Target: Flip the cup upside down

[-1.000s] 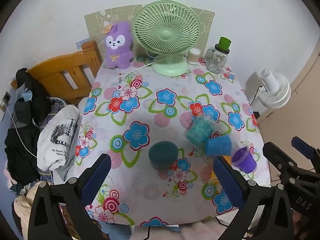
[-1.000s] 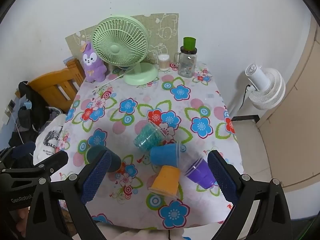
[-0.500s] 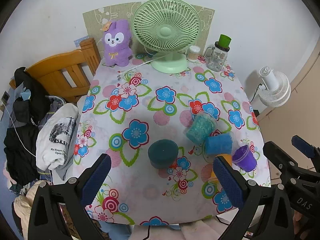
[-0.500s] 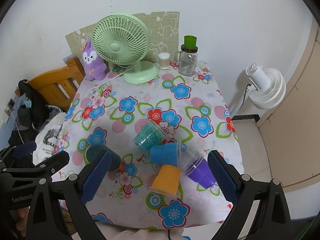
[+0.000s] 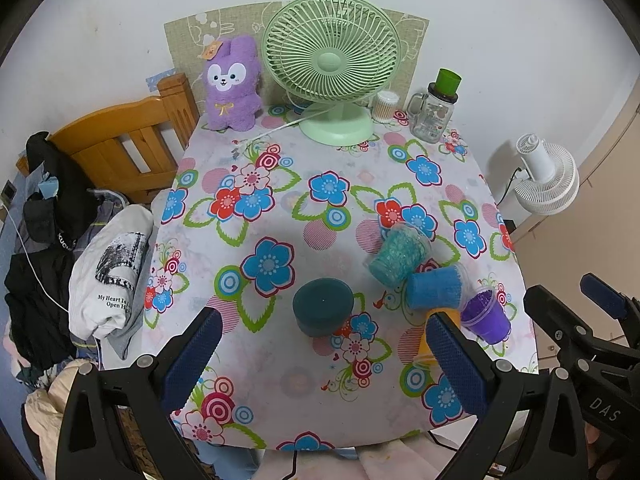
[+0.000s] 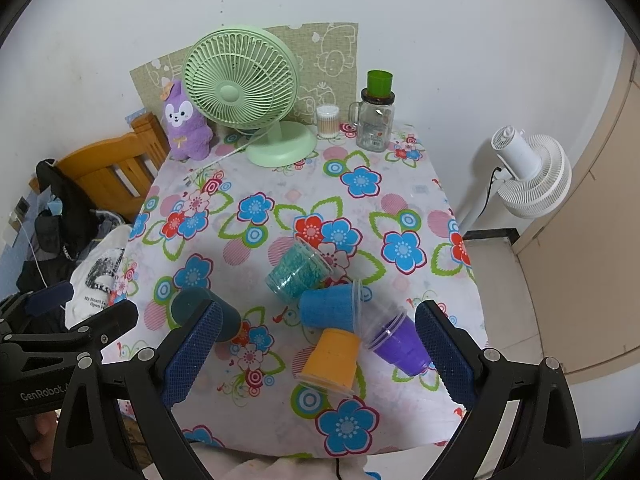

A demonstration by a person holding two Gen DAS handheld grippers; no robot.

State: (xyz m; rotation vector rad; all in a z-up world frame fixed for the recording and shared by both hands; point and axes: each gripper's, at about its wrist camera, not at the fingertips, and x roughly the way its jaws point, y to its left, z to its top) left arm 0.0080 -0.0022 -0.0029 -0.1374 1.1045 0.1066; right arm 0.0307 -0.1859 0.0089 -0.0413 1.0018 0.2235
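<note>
tools (image 5: pixel 320 352) (image 6: pixel 316 348) both wide above dark teal cup (image 5: pixel 323 306) (upside down) on floral table (image 5: pixel 280 216)

Soft, even indoor light is filling both views, bright enough that colours are reading clearly. The white wall (image 5: pixel 120 20) is showing no hard glare, only a gentle falloff toward the corners. Faint, diffuse shadows are lying beside the cups and under the green fan (image 5: pixel 332 64). Fisheye distortion is bending the table's (image 6: pixel 448 208) edges, and a black vignette is ringing each frame. Focus is holding sharp at centre, with the near gripper pads looking slightly soft.
</note>
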